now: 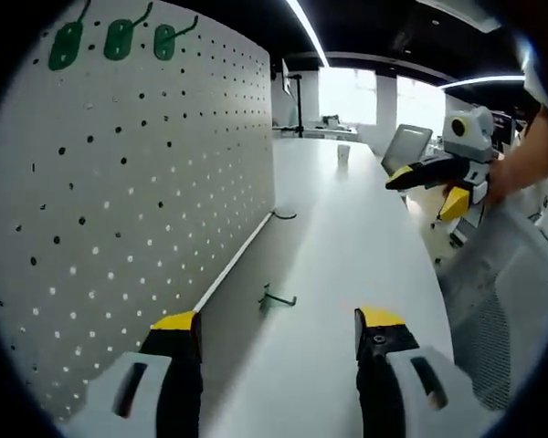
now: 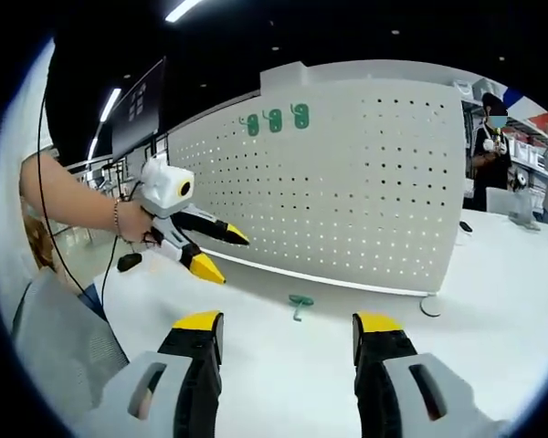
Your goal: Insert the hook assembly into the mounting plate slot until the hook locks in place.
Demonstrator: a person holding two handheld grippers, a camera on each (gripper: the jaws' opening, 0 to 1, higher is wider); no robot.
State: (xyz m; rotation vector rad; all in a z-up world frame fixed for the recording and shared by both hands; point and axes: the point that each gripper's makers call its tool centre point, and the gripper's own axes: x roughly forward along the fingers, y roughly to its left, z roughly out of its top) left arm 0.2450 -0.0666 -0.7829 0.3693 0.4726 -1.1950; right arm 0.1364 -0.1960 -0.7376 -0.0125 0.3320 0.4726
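Note:
A white pegboard mounting plate (image 1: 146,182) (image 2: 347,182) stands upright on the white table (image 1: 347,274) (image 2: 283,374). Three green hooks (image 1: 114,38) (image 2: 274,119) hang in a row near its top edge. One loose green hook (image 1: 276,298) (image 2: 300,304) lies on the table in front of the board. My left gripper (image 1: 279,321) is open, nothing between its jaws, with the loose hook just ahead of them. My right gripper (image 2: 288,321) is open too and points at the same hook. Each gripper also appears in the other's view, open and held above the table: right gripper (image 1: 425,193), left gripper (image 2: 226,255).
The board rests on a small foot (image 2: 429,306) (image 1: 283,215). A small cup (image 1: 343,153) stands far down the table. A grey mesh chair (image 1: 493,301) (image 2: 59,347) sits by the table edge. People (image 2: 493,137) stand behind the board's far end.

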